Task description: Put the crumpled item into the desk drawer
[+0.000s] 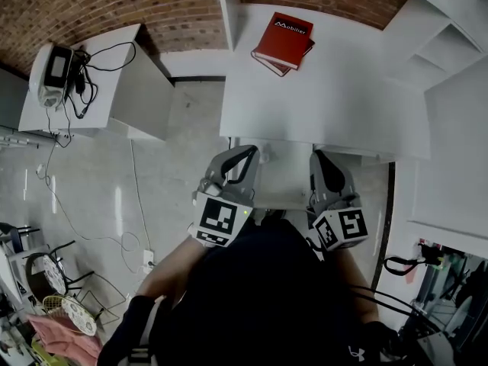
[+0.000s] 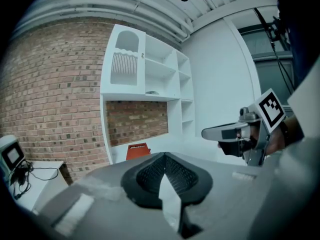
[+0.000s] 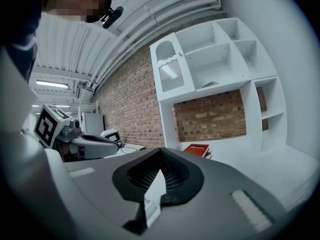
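**Both claws shut and empty at the desk; crumpled item nowhere in sight**

The left claw [image 2: 164,158] is closed tip to tip with nothing between its jaws; the right claw [image 3: 160,160] is likewise pressed together and bare; both are held close to the person's body at the near edge of the white surface [image 1: 343,90]. A pale panel [image 1: 284,180] below that edge, between the two claws, may be the drawer, though whether it is open cannot be told. Farther out, a red book [image 1: 283,40] lies at the back of the surface, against the brick wall [image 1: 114,6]. The crumpled item shows in no view, neither on the surface nor in a claw. On this evidence either the item is already stowed and the job is closing out, or it has yet to be fetched; the pictures do not settle which.
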A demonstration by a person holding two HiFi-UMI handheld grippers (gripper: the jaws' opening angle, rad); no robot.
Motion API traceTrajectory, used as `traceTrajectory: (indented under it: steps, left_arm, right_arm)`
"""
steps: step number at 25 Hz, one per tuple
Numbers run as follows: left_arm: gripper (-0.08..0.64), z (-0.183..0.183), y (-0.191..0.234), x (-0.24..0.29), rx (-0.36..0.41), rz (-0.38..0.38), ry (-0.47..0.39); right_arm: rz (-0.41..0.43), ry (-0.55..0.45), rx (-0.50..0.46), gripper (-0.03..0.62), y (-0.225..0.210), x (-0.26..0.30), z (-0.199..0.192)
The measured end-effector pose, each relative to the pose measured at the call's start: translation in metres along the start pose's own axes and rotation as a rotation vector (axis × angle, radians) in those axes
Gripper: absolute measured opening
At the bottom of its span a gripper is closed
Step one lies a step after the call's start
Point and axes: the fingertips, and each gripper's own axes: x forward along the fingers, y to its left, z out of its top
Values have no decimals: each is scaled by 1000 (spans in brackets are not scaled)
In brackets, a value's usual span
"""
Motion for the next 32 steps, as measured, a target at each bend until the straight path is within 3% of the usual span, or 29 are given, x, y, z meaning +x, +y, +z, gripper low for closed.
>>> traceTrajectory:
  steps: [32]
  left_arm:
    - [2, -20, 20, 25, -37, -27, 27]
  right_arm:
    - [9, 37, 0, 2, -6, 27, -8]
